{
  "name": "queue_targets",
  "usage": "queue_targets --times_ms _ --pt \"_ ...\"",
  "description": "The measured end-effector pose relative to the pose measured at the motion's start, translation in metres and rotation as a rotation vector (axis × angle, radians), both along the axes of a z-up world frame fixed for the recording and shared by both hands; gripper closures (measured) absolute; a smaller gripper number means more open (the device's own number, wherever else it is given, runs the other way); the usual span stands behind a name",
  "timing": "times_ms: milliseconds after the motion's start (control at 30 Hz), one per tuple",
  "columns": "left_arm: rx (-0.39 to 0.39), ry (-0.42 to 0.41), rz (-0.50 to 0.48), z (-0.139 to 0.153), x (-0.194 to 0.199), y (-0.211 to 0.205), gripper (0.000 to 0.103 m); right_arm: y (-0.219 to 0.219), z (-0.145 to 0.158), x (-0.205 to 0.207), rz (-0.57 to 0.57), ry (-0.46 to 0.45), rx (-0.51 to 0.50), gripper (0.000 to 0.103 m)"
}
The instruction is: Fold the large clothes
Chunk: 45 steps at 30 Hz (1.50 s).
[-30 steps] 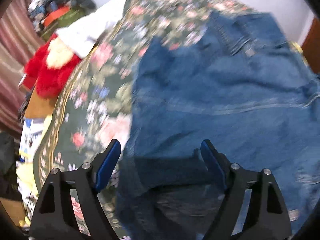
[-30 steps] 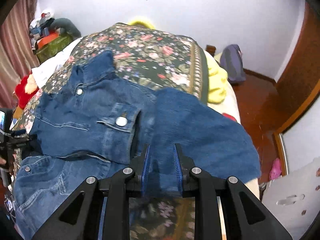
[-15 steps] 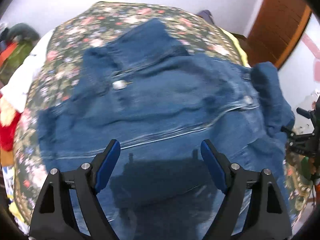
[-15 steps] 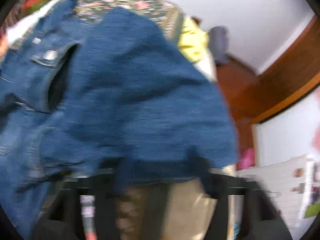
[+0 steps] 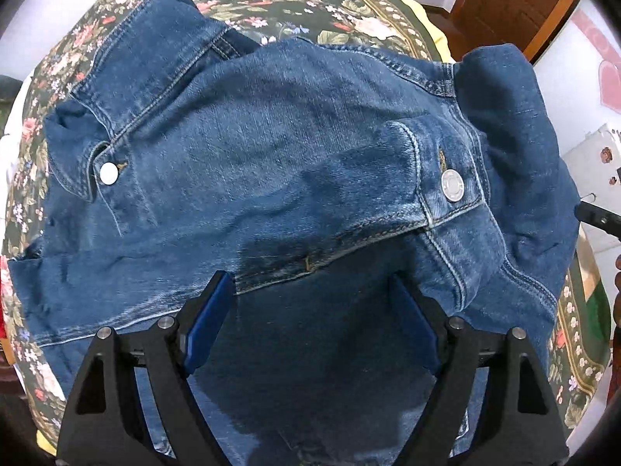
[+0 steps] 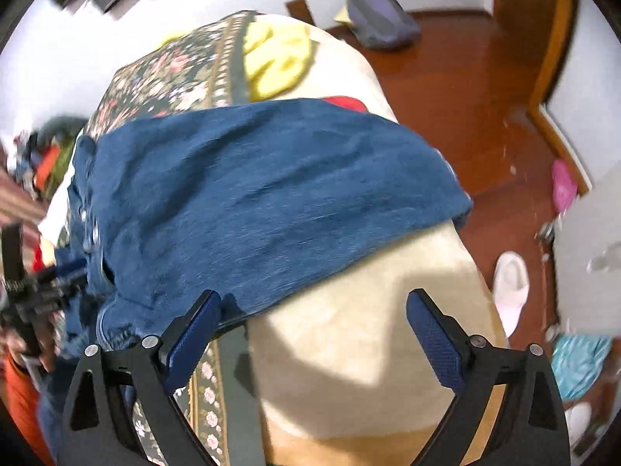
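Note:
A blue denim jacket [image 5: 271, 163] lies spread on a floral bedspread [image 5: 310, 4], collar at the upper left, chest pocket with a silver button [image 5: 452, 186] at the right. My left gripper [image 5: 312, 322] is open and empty, hovering over the jacket's lower front. In the right wrist view a jacket sleeve [image 6: 271, 202] drapes across the bed's edge. My right gripper [image 6: 314, 330] is open and empty, just below the sleeve's hem, over the cream mattress side [image 6: 368, 330]. The left gripper [image 6: 35, 295] shows at that view's left edge.
A yellow cushion [image 6: 275, 62] lies at the bed's far edge. The wooden floor [image 6: 465, 89] holds a grey bag [image 6: 380, 15], a white slipper [image 6: 510, 283], a pink item [image 6: 562, 186] and turquoise cloth [image 6: 578, 361]. A wooden door [image 5: 516, 4] stands beyond the bed.
My right gripper has opened and let go of the sleeve, which now lies draped over the bed's edge. My left gripper has swung right from the jacket's left side to over its front.

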<state>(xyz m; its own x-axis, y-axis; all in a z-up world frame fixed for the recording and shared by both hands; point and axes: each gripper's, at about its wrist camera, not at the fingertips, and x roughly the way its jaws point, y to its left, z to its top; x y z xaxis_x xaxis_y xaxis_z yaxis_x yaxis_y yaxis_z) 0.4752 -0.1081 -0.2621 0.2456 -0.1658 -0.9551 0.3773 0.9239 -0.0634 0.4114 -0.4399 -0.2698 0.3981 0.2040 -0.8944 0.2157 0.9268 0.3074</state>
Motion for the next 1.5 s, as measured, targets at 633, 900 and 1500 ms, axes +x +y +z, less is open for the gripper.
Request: queue_targets --times_ms 633,900,1500 --pt "0.057 -0.269 0.044 0.045 -0.04 0.012 0.016 0.025 0.035 0.04 -0.032 -0.131 -0.018 0.084" --pt "0.031 -0.429 0.044 0.104 -0.057 0.033 0.016 0.082 0.101 0.04 0.093 -0.279 -0.073 0.09" --pt "-0.072 -0.487 0.209 0.135 -0.103 0.162 0.016 0.315 0.07 0.059 0.469 -0.167 0.024 0.09"
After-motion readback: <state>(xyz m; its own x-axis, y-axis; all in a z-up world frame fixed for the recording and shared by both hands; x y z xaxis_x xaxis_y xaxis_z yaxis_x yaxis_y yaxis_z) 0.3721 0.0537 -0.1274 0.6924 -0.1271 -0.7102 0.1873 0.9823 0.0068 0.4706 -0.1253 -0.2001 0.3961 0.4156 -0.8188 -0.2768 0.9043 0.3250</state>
